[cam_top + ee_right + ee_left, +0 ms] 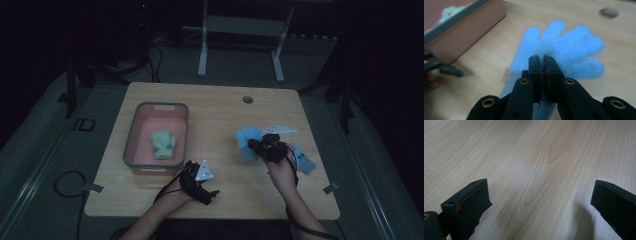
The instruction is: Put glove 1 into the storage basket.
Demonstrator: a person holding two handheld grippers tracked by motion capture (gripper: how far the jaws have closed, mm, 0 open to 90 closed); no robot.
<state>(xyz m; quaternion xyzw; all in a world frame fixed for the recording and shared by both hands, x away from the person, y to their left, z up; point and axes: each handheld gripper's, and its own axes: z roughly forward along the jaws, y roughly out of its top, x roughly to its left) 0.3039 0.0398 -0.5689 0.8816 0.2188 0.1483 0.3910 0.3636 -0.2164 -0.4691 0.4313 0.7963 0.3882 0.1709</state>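
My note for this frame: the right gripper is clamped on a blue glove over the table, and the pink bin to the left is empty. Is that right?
Not quite. The pink bin is not empty: the high view shows a pale green glove lying inside it. The rest stands: the right gripper is shut on the blue glove over the table, with the bin to the left.

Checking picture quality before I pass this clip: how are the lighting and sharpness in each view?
High view: dim and underexposed, the room beyond the table nearly black. Left gripper view: bright and sharp on the wood grain, soft shadows under the left gripper. Right gripper view: right gripper crisp, blue glove soft and glowing, tub blurred.
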